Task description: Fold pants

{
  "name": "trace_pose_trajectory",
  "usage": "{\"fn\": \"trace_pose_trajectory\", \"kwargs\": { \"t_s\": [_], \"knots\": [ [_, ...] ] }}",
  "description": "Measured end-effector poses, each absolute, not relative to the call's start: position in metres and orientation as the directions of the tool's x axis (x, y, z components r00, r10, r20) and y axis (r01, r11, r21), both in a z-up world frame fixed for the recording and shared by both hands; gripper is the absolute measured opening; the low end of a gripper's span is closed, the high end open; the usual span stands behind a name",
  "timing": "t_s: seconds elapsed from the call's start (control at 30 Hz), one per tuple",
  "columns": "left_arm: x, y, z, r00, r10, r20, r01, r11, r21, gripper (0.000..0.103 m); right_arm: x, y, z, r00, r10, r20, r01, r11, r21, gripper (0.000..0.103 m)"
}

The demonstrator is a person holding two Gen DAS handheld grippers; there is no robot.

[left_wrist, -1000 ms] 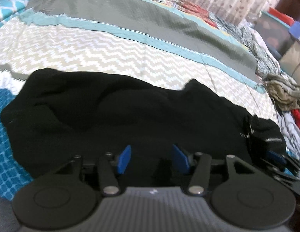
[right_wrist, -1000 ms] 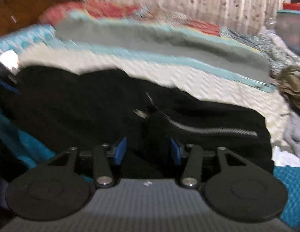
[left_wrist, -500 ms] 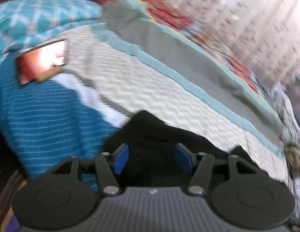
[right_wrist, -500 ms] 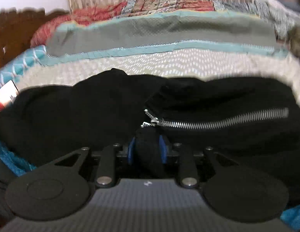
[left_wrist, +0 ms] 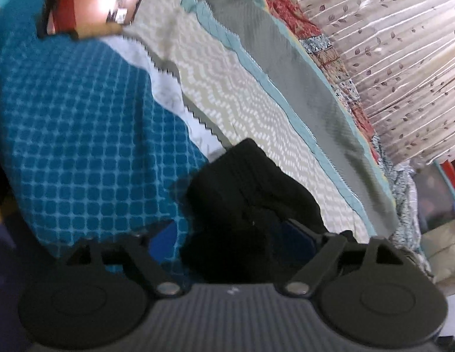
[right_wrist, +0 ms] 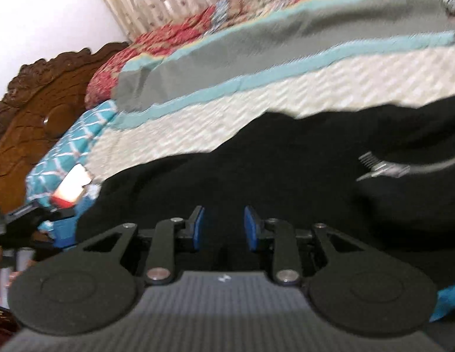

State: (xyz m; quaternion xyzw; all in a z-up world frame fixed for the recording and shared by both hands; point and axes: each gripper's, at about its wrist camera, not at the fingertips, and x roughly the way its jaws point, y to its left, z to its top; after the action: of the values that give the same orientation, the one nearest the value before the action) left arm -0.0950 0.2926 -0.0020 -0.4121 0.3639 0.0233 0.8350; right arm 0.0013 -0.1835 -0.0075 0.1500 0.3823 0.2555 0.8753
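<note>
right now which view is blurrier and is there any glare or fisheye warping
Right wrist view: heavy motion blur smears the quilt and black pants; the wall is washed out. Left wrist view: sharper, though the phone screen is blown out with glare, and the fisheye bends the curtain and bed edges.

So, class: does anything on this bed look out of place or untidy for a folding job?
Yes. The black pants lie bunched, not flat, with the zipper exposed, and a phone sits loose on the blue cover.
</note>
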Motion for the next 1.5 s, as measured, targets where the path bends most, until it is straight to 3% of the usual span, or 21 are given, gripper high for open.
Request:
{"fn": "trace_pose_trajectory", "kwargs": {
  "t_s": [0.23, 0.33, 0.43, 0.5, 0.57, 0.73, 0.9, 1.03, 1.1, 1.2, 1.33, 1.4, 1.5],
  "knots": [
    [-0.093, 0.283, -0.021, 0.723, -0.355, -0.593, -0.284, 0.630, -0.723, 0.096, 0.017, -0.137, 0.017, 0.486, 0.640, -0.595, -0.427, 0.768, 0.477, 0.033],
    [-0.088, 0.276, -0.026, 0.710, -0.353, -0.609, -0.282, 0.650, -0.706, 0.094, 0.032, -0.112, 0.014, 0.434, 0.692, -0.577, -0.444, 0.722, 0.531, 0.033],
    [-0.087, 0.272, -0.028, 0.698, -0.291, -0.654, -0.309, 0.702, -0.642, 0.059, 0.047, -0.085, -0.019, 0.343, 0.679, -0.649, -0.409, 0.730, 0.548, 0.033],
    [-0.091, 0.269, -0.026, 0.703, -0.279, -0.654, -0.298, 0.720, -0.627, 0.046, 0.052, -0.071, -0.055, 0.284, 0.608, -0.742, -0.353, 0.785, 0.509, 0.027],
    [-0.097, 0.269, -0.017, 0.722, -0.262, -0.640, -0.277, 0.738, -0.615, 0.031, 0.047, -0.074, -0.053, 0.317, 0.620, -0.718, -0.342, 0.781, 0.523, 0.028],
    [-0.103, 0.262, 0.013, 0.770, -0.245, -0.589, -0.216, 0.769, -0.602, 0.019, 0.047, -0.082, -0.026, 0.375, 0.675, -0.636, -0.361, 0.738, 0.570, 0.030],
    [-0.092, 0.237, 0.033, 0.781, -0.272, -0.563, -0.134, 0.807, -0.575, 0.017, 0.050, -0.065, -0.062, 0.241, 0.693, -0.680, -0.337, 0.717, 0.611, 0.026],
    [-0.074, 0.192, 0.054, 0.773, -0.327, -0.544, -0.002, 0.856, -0.517, 0.017, 0.054, -0.083, -0.063, 0.235, 0.750, -0.619, -0.254, 0.662, 0.705, 0.027],
    [-0.063, 0.161, 0.058, 0.735, -0.411, -0.540, 0.109, 0.857, -0.504, 0.012, 0.053, -0.097, -0.066, 0.230, 0.787, -0.573, -0.210, 0.615, 0.760, 0.027],
    [-0.053, 0.106, 0.058, 0.651, -0.512, -0.560, 0.267, 0.846, -0.462, 0.008, 0.046, -0.113, -0.065, 0.239, 0.812, -0.532, -0.195, 0.577, 0.793, 0.026],
    [-0.046, 0.056, 0.067, 0.589, -0.572, -0.570, 0.417, 0.820, -0.392, 0.010, 0.036, -0.159, -0.058, 0.309, 0.798, -0.517, -0.184, 0.583, 0.791, 0.027],
    [-0.054, 0.051, 0.077, 0.593, -0.583, -0.556, 0.476, 0.810, -0.343, 0.016, 0.029, -0.183, -0.050, 0.360, 0.785, -0.505, -0.176, 0.588, 0.789, 0.031],
    [-0.073, 0.070, 0.090, 0.638, -0.569, -0.519, 0.489, 0.820, -0.298, 0.035, 0.019, -0.207, -0.037, 0.434, 0.763, -0.480, -0.185, 0.596, 0.781, 0.036]
  ]
}}
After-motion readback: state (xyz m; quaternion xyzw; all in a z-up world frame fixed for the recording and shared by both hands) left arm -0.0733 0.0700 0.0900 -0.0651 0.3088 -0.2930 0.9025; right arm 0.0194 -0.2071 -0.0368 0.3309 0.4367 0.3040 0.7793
